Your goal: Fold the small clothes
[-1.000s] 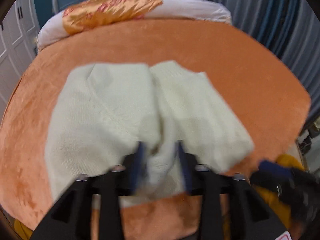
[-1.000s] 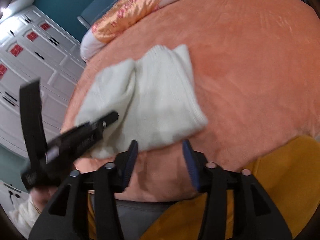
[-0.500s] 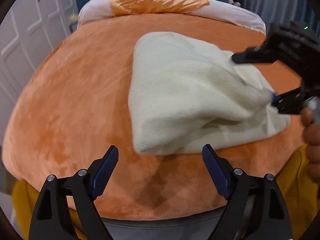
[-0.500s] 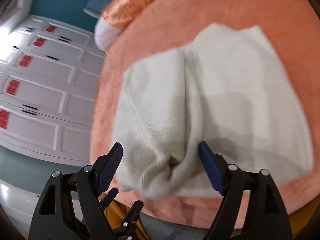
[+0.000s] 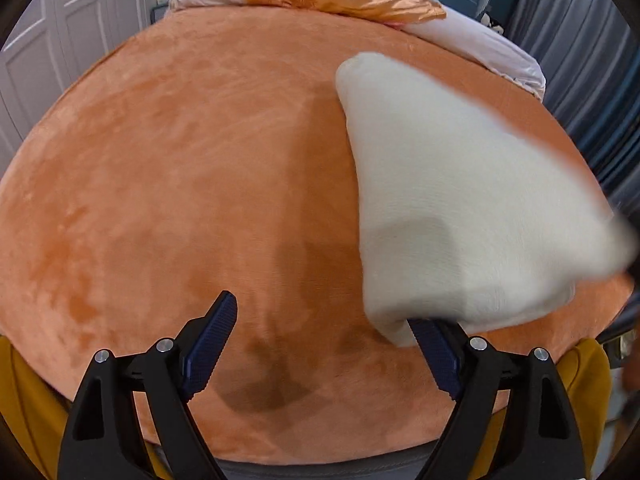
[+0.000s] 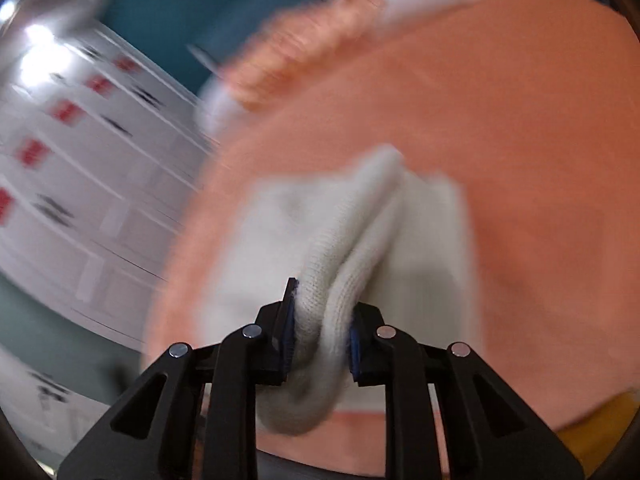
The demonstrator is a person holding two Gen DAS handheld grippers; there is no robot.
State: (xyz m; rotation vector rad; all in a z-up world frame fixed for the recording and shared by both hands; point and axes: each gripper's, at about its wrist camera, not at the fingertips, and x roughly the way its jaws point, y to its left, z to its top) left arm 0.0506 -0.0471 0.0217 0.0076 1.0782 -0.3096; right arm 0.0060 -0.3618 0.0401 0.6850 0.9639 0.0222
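Cream knit garment [image 6: 360, 240] pinched in right tool [image 6: 320, 332], lifted over orange bed [image 5: 180, 160], left tool [image 5: 324, 340] spread wide, grasping nothing

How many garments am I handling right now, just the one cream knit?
1. The cream knit garment is bunched between the right gripper fingers, above the orange bedspread. The left gripper is open, holding nothing. Blur may hide others.

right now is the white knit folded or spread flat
Folded, not flat: the white knit is bunched double between the shut right gripper, hanging above the orange bedspread.
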